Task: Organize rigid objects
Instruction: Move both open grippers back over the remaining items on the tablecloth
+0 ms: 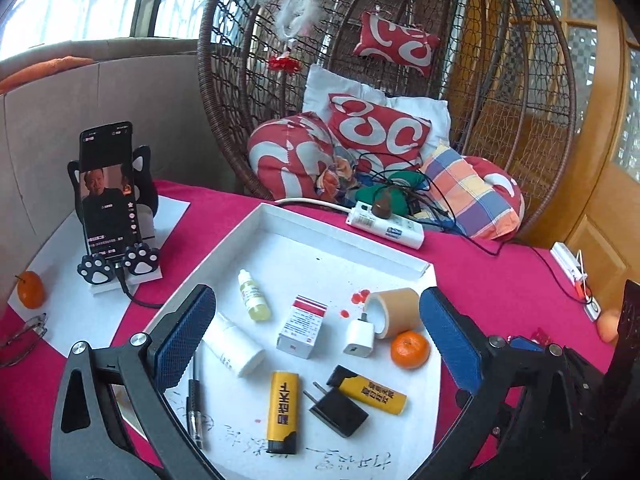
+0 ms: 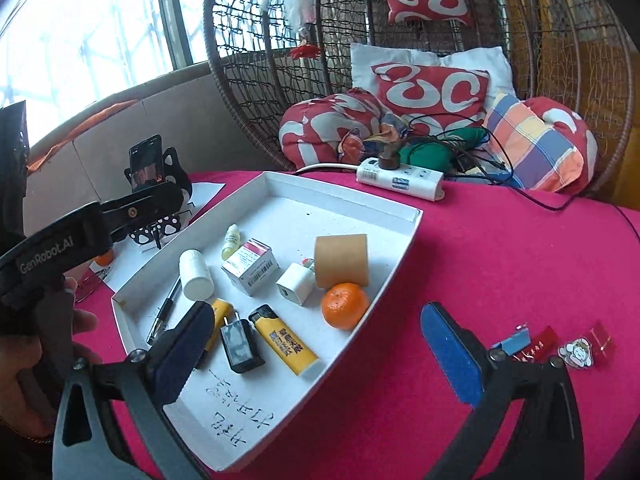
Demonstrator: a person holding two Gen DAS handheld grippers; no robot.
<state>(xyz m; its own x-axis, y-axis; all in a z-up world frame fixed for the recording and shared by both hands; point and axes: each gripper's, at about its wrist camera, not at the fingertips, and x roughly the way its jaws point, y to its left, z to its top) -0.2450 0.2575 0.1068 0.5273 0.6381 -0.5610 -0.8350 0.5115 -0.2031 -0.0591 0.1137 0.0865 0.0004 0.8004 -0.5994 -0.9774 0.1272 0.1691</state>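
Left wrist view, left to right. Left gripper [image 1: 316, 344]: jaws spread wide, empty, above white tray [image 1: 344, 222] at frame centre. In tray: pen [image 1: 195, 412], white bottle [image 1: 234, 346], dropper bottle [image 1: 254, 296], box [image 1: 302, 326], lighter [image 1: 282, 412], black plug [image 1: 336, 410], white charger [image 1: 359, 336], second lighter [image 1: 368, 390], tape roll [image 1: 394, 310], orange [image 1: 409, 349]. Right gripper [image 2: 320, 360]: jaws wide apart, empty, lower frame, over the tray's near corner.

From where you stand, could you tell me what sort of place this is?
Probably a home sunroom or balcony lounge: a wicker hanging chair piled with cushions, big windows, and a phone playing video.
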